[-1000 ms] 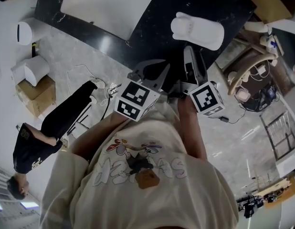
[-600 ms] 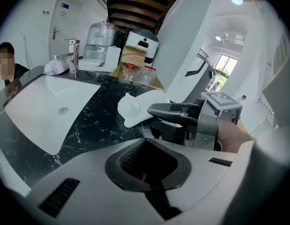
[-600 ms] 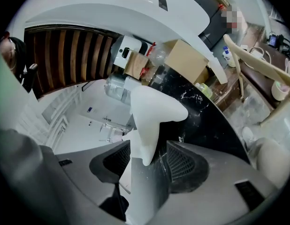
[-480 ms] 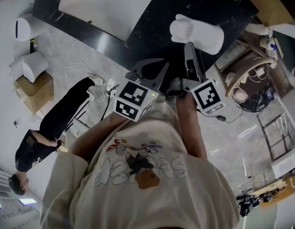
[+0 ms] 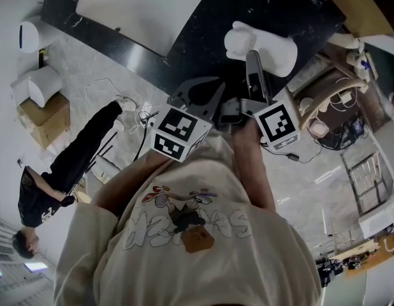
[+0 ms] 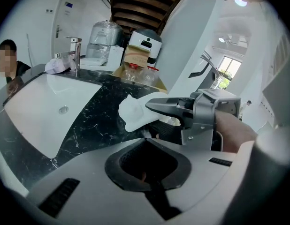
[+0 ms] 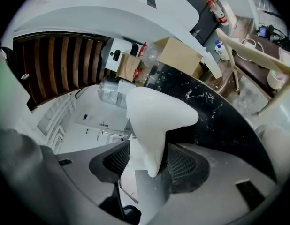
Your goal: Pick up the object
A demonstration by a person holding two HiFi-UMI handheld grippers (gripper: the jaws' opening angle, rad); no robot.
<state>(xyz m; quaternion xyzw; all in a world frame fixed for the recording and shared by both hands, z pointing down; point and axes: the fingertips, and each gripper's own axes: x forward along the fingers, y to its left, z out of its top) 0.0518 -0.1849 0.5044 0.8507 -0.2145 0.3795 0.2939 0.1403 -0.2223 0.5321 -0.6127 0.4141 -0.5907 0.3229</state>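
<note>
Upper right of centre, head view: white object (image 5: 268, 43) on black worktop (image 5: 203, 37). Right hand-held gripper (image 5: 251, 56) clamped on its near end, evidently to lift it. Left hand-held gripper (image 5: 200, 93) parted, empty, held aside.

1. The object (image 5: 264, 45) is set on the countertop (image 5: 210, 30), upper right of centre in the head view, and the sink (image 5: 139, 5) is sunk into the countertop to its left.
2. The right gripper (image 5: 252, 59) is placed just below the object, whose narrow end is held between the jaws.
3. The left gripper (image 5: 200, 89) is found to the lower left, apart from the object.
4. A cardboard box (image 5: 47, 116) is set on the floor (image 5: 88, 69) at the left edge.
</note>
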